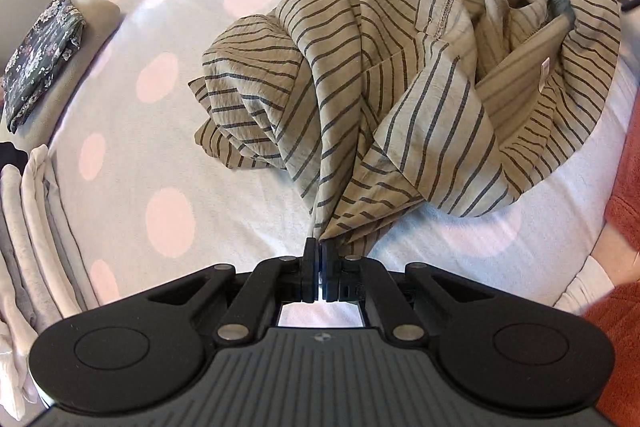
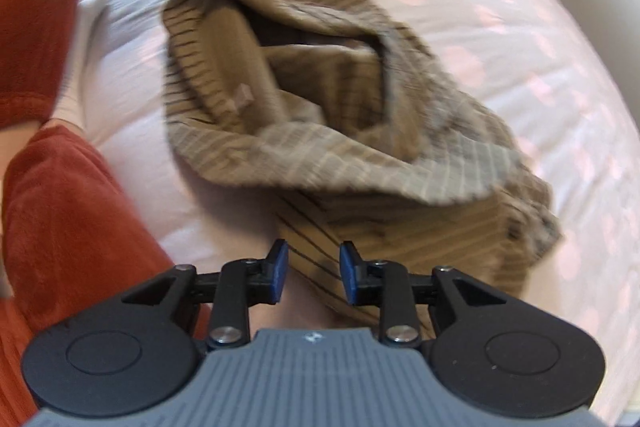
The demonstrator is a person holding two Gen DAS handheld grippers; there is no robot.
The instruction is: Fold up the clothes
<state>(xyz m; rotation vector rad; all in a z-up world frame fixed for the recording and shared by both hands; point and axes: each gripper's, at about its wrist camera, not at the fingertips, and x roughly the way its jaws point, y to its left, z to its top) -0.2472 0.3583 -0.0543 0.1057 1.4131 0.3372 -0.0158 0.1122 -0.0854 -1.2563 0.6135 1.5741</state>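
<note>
Clearly the striped shirt (image 1: 400, 75) is not folded: it lies in a crumpled heap on the dotted bed (image 1: 168, 107), collar opening gaping upward with a small label showing inside. The left tool (image 1: 319, 251) is clamped on a pinch of the shirt's near edge, and the cloth fans away from that pinch in taut pleats, so the heap lies straight ahead of it and slightly to its right. The right tool (image 2: 313, 265) hangs with its jaws apart and nothing between them, blue pads (image 2: 280, 263) showing, just above a flat striped part of the shirt; the bulk of the heap stretches forward from it (that view is blurred, so finer detail is uncertain). At the far end of the shirt in this view the other tool's tip shows, touching the fabric. So the shirt's long axis runs roughly between the two tools, and the right one is nearer the free end. Folded clothes (image 1: 36, 211) are stacked at the bed's left edge, well apart from the shirt
</note>
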